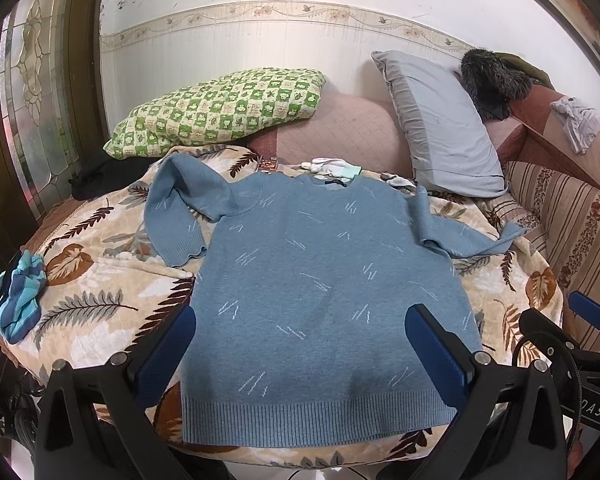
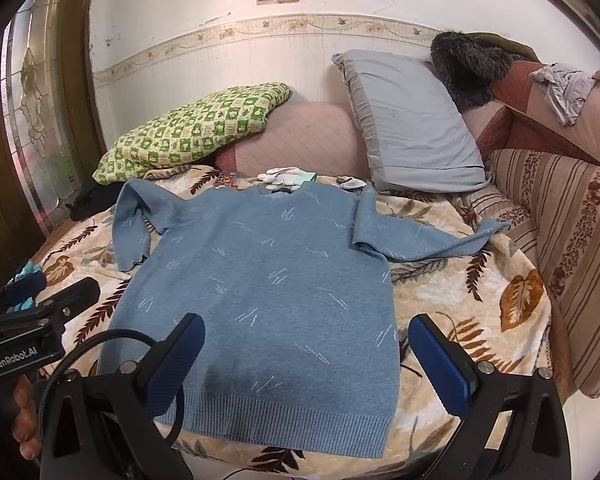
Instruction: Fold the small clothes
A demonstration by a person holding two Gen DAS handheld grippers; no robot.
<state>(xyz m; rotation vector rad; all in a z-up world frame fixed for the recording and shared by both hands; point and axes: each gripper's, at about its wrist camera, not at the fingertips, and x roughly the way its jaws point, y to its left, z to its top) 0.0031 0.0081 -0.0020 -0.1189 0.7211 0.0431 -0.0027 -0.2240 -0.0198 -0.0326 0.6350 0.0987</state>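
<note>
Two claws hover spread, empty, above hem: left claw (image 1: 300,360), right claw (image 2: 306,364). Blue sweater (image 1: 320,280) flat on leaf-print blanket (image 1: 100,312), sleeves crumpled. Risk: pinching blanket with knit; uneven lift skews fold; far sleeve (image 1: 468,236) drags.

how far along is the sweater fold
Done: the blue sweater is spread flat, front up, on the leaf-print blanket. In hand: nothing; the left gripper and right gripper hover open above the hem. Left: both sleeves and body are unfolded.
</note>
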